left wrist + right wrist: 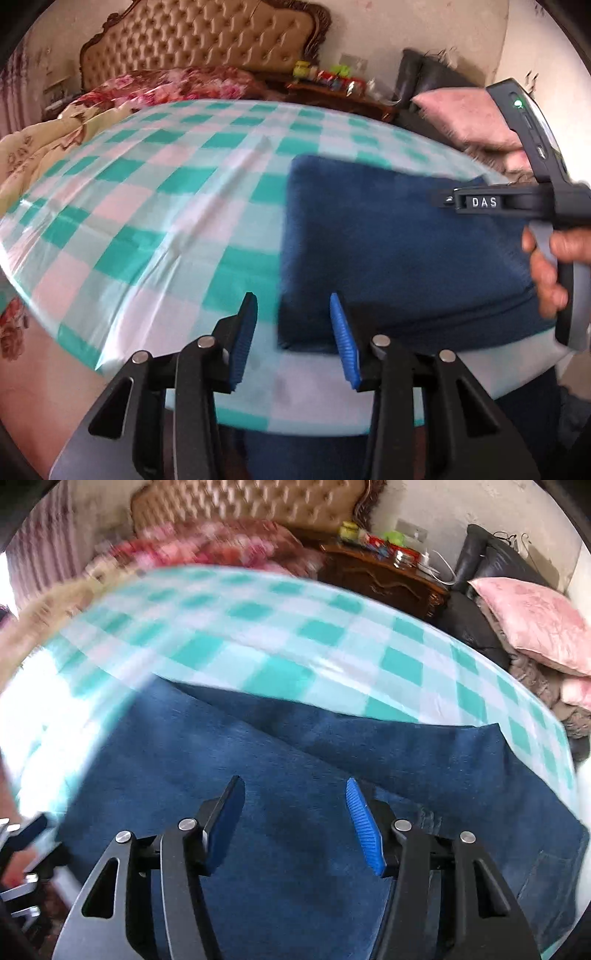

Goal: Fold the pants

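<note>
Blue fabric: the pants (295, 775) lie folded on the teal-checked table cover (155, 192), long axis across my view. My right gripper (295, 812) hangs directly over them, jaws apart, holding nothing. My left gripper (293, 332) sits at their left edge, jaws likewise apart and empty. I judge the right nearer. No containers seen.

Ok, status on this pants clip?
Left gripper open over pants' corner. Right gripper open above blue pants, partly folded on checked table. Nothing in the way.
</note>
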A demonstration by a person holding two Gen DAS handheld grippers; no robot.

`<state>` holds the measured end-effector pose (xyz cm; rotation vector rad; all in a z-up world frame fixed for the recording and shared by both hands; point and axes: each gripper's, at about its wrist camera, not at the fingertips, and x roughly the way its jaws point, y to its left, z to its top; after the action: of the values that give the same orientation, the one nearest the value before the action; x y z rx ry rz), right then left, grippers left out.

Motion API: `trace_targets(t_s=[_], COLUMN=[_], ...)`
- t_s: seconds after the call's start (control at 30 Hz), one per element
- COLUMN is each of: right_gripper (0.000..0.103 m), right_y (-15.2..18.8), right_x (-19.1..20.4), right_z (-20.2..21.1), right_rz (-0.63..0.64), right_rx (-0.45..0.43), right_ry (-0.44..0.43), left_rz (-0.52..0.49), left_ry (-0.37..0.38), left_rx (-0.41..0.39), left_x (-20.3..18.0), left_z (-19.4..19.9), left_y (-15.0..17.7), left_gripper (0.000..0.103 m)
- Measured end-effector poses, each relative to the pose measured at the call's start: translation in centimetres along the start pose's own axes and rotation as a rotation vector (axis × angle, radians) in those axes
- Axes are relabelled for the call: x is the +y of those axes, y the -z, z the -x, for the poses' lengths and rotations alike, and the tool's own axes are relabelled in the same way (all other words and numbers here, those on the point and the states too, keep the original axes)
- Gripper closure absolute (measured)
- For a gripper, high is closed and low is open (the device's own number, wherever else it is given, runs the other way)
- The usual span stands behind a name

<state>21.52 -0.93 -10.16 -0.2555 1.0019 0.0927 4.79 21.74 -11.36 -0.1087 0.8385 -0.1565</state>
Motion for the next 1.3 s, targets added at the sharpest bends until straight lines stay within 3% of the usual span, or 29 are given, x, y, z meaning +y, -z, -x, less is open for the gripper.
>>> trace_targets(t_s=[0.07,0.13,0.3,0.37,0.43,0.57,0.63,0.73,0.9,1.0,1.17,1.3], right_gripper=[0.051,0.051,0.054,0.063,0.069,0.067,0.062,0.054,0.054,0.054,0.054,0.053], right_y=[-0.2,-1.1,-4.9,-6.1,-7.0,-7.7,-7.4,-5.9,-2.4,-0.8,1.1,1.9], right_x=[-0.6,0.1,6.1,9.0,10.2,10.6,10.2,9.8,6.7,4.2,1.2,-0.3], right_z=[0.0,1.3,2.1,0.4,-1.6,-3.2,-2.0,0.5,2.0,1.7,1.0,0.7], right_rz=[-0.024,-0.03,0.022,0.064,0.046,0.031,-0.002,-0.011,-0.077,-0.121,-0.163,-0.177], right_rx=[0.006,-0.047,-0.108,-0.093,-0.061,-0.082,-0.104,-0.163,-0.134,-0.097,-0.061,-0.055], right_ry=[-0.015,0.001,-0.12,-0.152,-0.15,-0.11,-0.118,-0.042,0.033,0.055,0.088,0.069], left_rz=[0.03,0.022,0.063,0.066,0.067,0.089,0.102,0.145,0.101,0.057,-0.075,-0.161], left_ry=[0.016,0.014,0.046,0.043,0.041,0.066,0.073,0.079,0.053,0.05,0.047,0.042], left_rx=[-0.003,-0.017,-0.015,-0.016,-0.016,-0.015,-0.043,-0.063,-0.108,-0.113,-0.034,0.094], left_x=[0.7,0.6,0.7,0.6,0.5,0.9,1.2,1.6,1.0,0.1,-2.9,-4.7], left_z=[0.3,0.6,0.1,0.2,0.2,0.4,0.9,0.7,1.0,0.1,-4.4,-9.5], left_y=[0.4,0.6,0.9,1.0,0.9,0.8,0.5,-0.1,-1.9,-4.8,-10.3,-12.6], left_gripper=[0.06,0.061,0.068,0.069,0.07,0.07,0.07,0.07,0.07,0.07,0.07,0.07])
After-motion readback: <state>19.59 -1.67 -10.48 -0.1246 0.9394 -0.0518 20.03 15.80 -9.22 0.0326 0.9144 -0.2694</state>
